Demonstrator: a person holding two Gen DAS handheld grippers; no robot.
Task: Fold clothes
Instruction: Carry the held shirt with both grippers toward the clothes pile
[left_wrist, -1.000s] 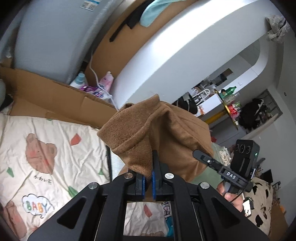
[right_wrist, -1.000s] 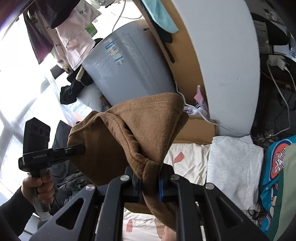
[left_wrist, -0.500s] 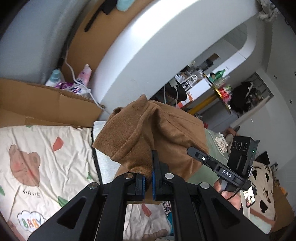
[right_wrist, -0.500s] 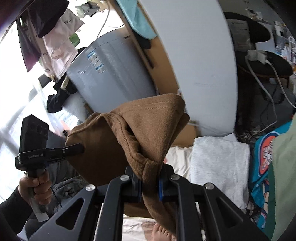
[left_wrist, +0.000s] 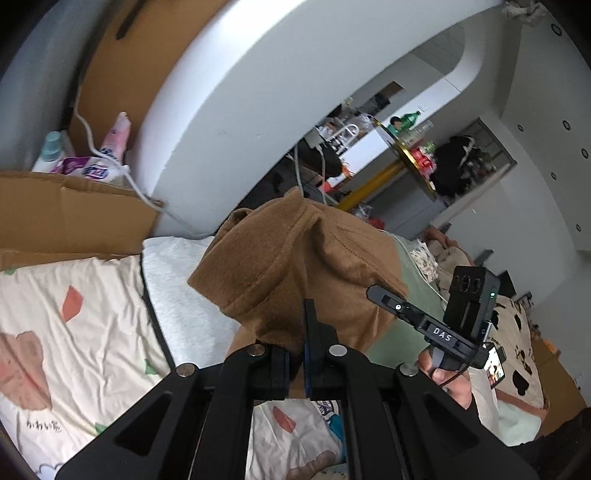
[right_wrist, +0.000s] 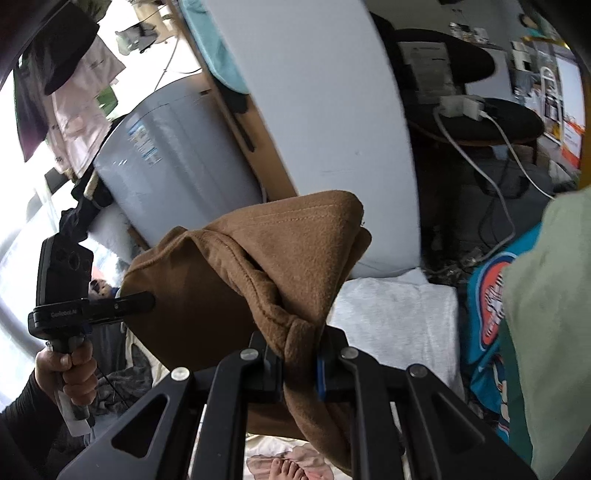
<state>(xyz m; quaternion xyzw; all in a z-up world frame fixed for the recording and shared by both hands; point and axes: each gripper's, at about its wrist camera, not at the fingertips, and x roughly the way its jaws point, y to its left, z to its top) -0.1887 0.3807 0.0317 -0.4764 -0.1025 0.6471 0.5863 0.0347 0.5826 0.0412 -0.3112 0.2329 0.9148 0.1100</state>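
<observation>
The brown garment (left_wrist: 295, 258) hangs bunched directly ahead of the left gripper (left_wrist: 297, 354), whose fingers pinch one edge; the bed sheet (left_wrist: 74, 314) lies below. In the right wrist view, the right gripper (right_wrist: 299, 365) clamps its thick hem, the cloth stretching leftward to the other gripper.

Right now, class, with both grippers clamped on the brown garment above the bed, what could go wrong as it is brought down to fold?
1. The right gripper pinches only a bunched hem of the brown garment; the thick roll could slip out.
2. The left gripper holds a crumpled corner, so the cloth may land creased rather than flat.
3. The grey folded garment and the white cable lie near; the hanging cloth might drag over them.
</observation>
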